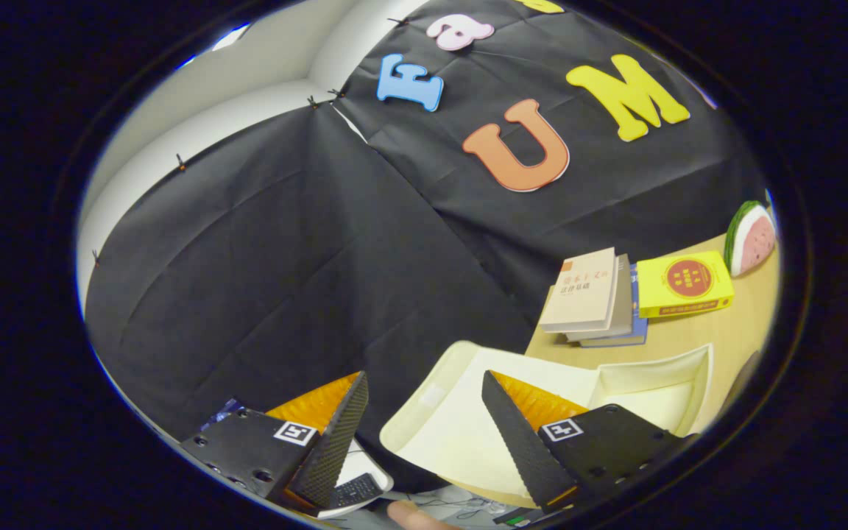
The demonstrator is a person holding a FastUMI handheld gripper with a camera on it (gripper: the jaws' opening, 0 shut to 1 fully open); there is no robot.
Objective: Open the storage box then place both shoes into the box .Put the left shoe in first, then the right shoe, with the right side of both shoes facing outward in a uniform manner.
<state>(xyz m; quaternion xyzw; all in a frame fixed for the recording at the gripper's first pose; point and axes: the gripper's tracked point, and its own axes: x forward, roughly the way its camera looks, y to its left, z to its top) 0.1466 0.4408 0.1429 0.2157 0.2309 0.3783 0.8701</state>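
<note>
My gripper [424, 427] is spread wide with nothing between its fingers. The cream storage box [468, 434], lid swung open, sits just ahead, partly behind my right finger. Beyond it on the wooden table [696, 331] are stacked books [593, 298], a yellow book [683, 283] and a watermelon-slice toy [751, 237].
</note>
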